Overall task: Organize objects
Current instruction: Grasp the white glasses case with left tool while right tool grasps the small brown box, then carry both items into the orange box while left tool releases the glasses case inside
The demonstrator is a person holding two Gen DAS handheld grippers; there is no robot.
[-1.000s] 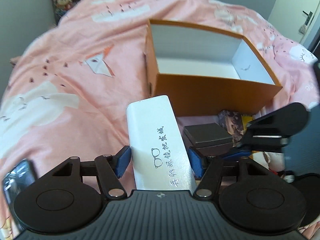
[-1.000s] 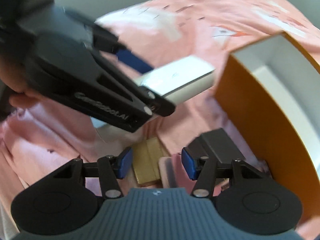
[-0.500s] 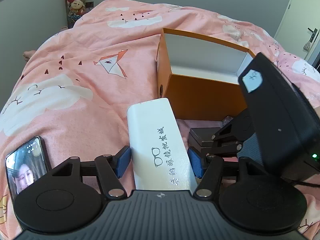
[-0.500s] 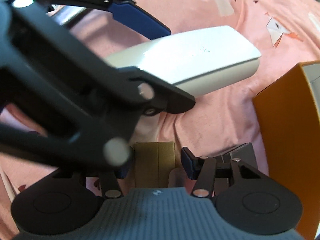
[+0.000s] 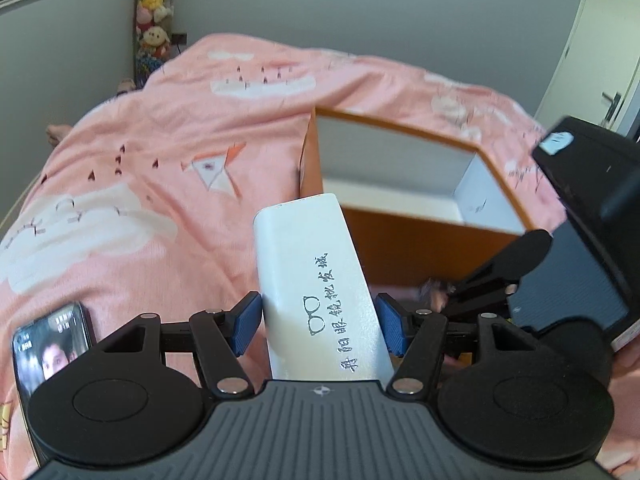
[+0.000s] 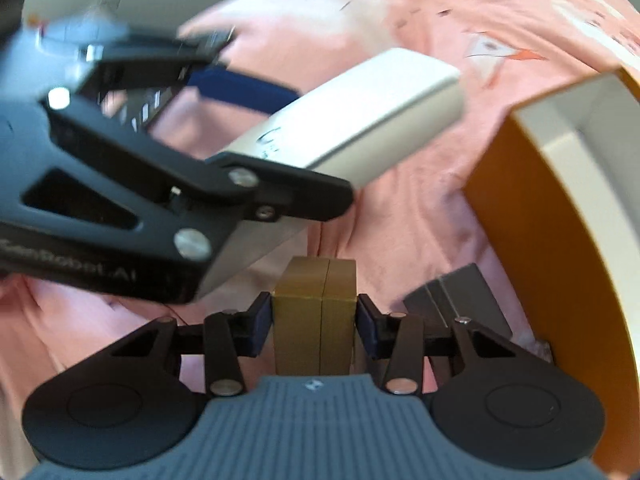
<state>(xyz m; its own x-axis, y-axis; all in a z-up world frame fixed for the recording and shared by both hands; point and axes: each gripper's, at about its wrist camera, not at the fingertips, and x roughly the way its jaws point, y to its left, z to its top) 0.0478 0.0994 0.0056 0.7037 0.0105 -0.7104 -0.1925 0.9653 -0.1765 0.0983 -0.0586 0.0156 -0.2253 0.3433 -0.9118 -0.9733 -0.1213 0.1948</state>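
With the left gripper [image 5: 319,322] still clamping the white case [image 5: 316,280], the right gripper [image 6: 316,322] has now closed on the gold box [image 6: 315,320], readying both for the orange box [image 5: 420,240].

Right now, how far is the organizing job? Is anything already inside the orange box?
Nothing looks packed yet: the visible part of the orange box interior is bare white. In hand: the left gripper grips the white glasses case, raised before the box; the right gripper grips the gold box. Left: both need placing, and the dark grey box lies on the pink bedspread beside the orange box.
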